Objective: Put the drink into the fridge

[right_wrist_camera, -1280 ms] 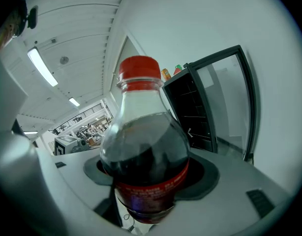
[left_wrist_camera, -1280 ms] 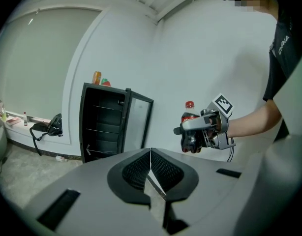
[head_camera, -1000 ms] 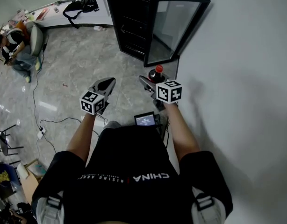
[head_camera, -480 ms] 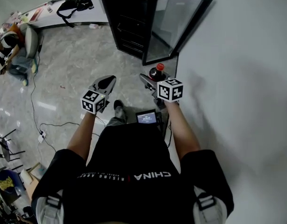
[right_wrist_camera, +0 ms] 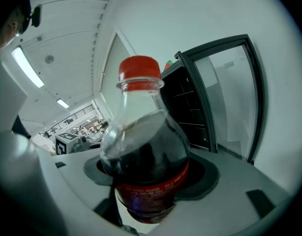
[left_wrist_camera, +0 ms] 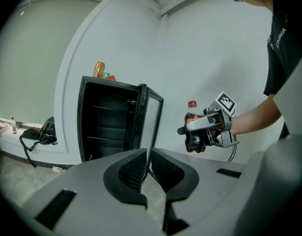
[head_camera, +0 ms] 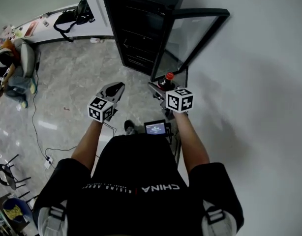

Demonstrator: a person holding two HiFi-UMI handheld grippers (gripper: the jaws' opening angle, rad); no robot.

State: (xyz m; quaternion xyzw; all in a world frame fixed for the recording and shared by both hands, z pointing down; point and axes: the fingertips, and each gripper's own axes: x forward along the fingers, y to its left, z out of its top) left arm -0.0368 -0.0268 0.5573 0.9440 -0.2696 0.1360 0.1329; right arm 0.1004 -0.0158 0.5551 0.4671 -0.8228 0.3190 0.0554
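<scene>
Status: right gripper (head_camera: 161, 87) had the clear plastic cola bottle with red cap and red label (right_wrist_camera: 146, 146) pinched around its lower body. Its jaws were spread wide on the bottle, which sat upright with neck and cap above them. Left gripper (left_wrist_camera: 147, 168) was empty, jaws pressed together bar a sliver. The black fridge (left_wrist_camera: 109, 122) sat ahead of both sets of jaws, well apart from them. Its glass door (head_camera: 193, 36) already stood open, beyond and to the right of the right jaws. The dark wire shelves (left_wrist_camera: 106, 139) looked bare. So: pick done, door done. Left, by my read: close the gap, clear the door edge, set the bottle on a shelf, release. Possibly shut the door after.
</scene>
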